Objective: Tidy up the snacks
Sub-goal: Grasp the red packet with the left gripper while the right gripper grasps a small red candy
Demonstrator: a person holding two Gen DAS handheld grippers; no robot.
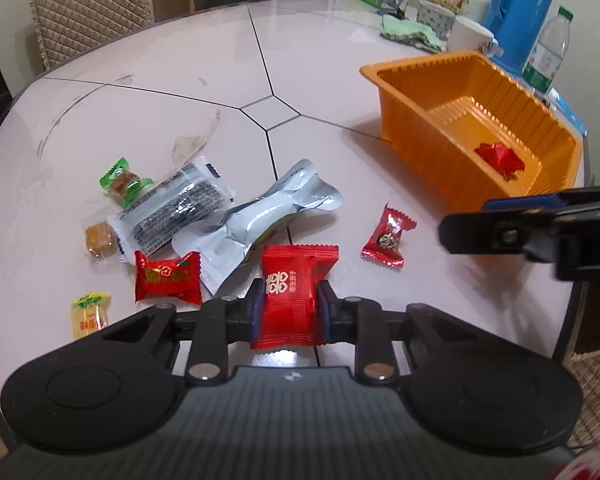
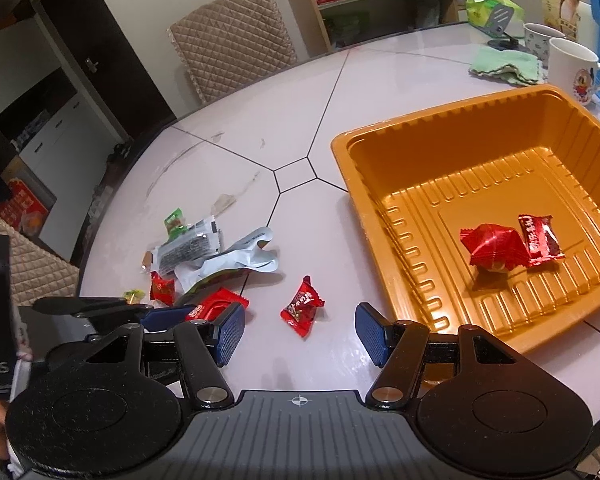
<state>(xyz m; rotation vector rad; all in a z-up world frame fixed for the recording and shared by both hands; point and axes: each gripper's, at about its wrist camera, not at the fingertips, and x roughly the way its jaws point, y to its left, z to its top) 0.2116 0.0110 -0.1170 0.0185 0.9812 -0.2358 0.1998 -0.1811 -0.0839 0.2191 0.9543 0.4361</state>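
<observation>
Left tongs pinch a red square snack packet with gold characters, blue pads pressed on both its sides, packet low over the pale tiled bench. No earlier view, so only the grip is noted. Right tongs spread, nothing between the pads, hovering above bare bench just beside the near corner of the orange tray. Small red twist-end candy lies on the bench just ahead of the right tongs, apart from the tray. In the tray: a crumpled red foil wrapper and a dark red candy, touching each other. Loose pile left of centre on the bench: silver foil pouch, clear pack with black print overlapping it, green-wrapped candy at the pile's far end, brown cube candy at the left edge, red packet with gold print near the left tongs, yellow wrapped candy nearest the bench edge. Far side of the bench: white mug, green cloth, water bottle, blue jug. Quilted chair behind the bench.
</observation>
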